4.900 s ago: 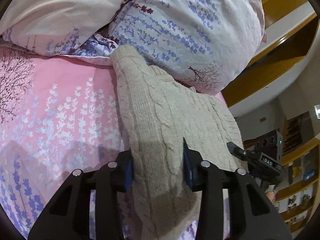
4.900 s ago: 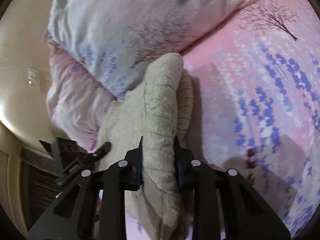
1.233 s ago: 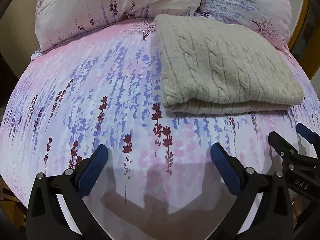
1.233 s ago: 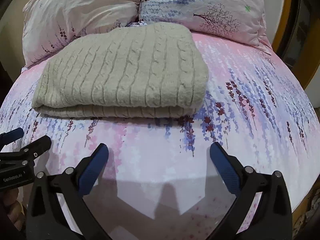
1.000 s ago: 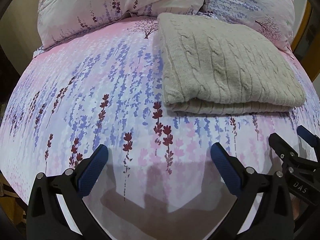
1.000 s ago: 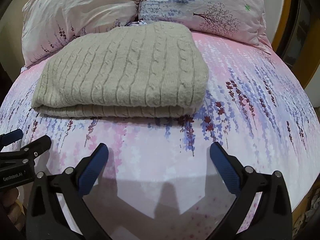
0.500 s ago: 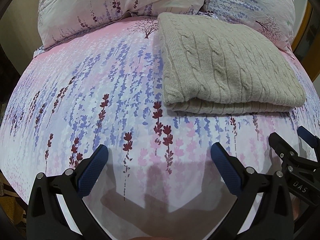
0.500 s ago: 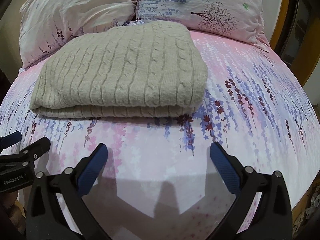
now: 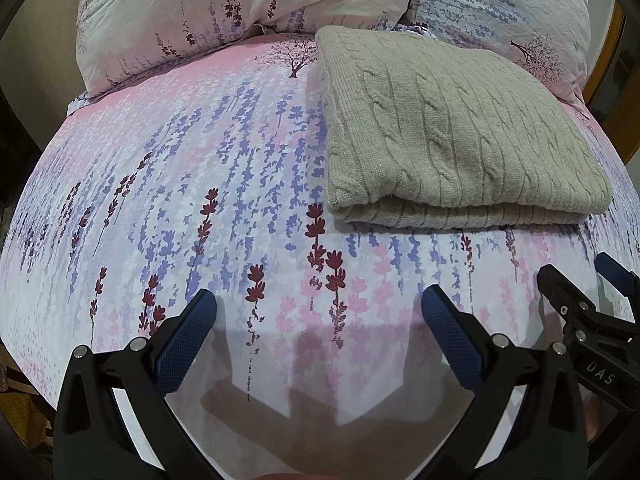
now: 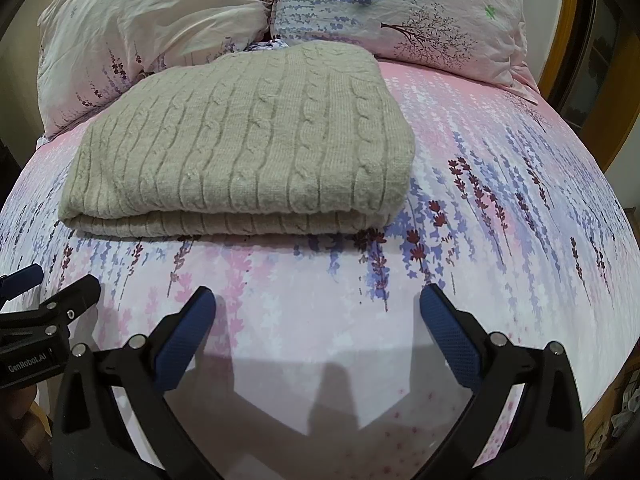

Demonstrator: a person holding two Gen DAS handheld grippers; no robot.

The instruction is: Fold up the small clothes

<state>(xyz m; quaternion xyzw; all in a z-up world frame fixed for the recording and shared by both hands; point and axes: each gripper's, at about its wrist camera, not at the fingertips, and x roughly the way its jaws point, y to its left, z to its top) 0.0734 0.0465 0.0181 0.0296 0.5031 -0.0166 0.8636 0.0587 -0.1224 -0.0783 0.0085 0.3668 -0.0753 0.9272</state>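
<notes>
— Nearest each camera, what do the grippers show?

— At the bottom of the left wrist view the left gripper (image 9: 318, 312) has its jaws spread wide with nothing between them, only the flowered bedsheet (image 9: 200, 200) below. The right gripper (image 10: 316, 308) looks the same in its own view: jaws wide apart, empty, above the sheet. Each gripper also pokes into the other's picture at the edge, cut off by the frame

— And the garment?

— Beyond the fingertips, apart from both grippers, a beige cable-knit sweater (image 10: 244, 144) lies folded flat on the bed. It forms a tidy rectangle, at least two layers thick, with the rounded fold facing the cameras and the raised cable ribs running away from them. In the left view the sweater (image 9: 452, 136) sits to the right of centre; in the right view it sits left of centre

— What is hard to make out?

— Sleeves and neckline are tucked out of sight, so I cannot tell how they lie inside. Its far edge reaches the two pillows (image 10: 160, 20) at the head of the bed; whether it touches them or only comes close is unclear. Behind the right-hand pillow a wooden bed frame (image 10: 560, 36) shows partly, cropped by the fisheye rim
</notes>
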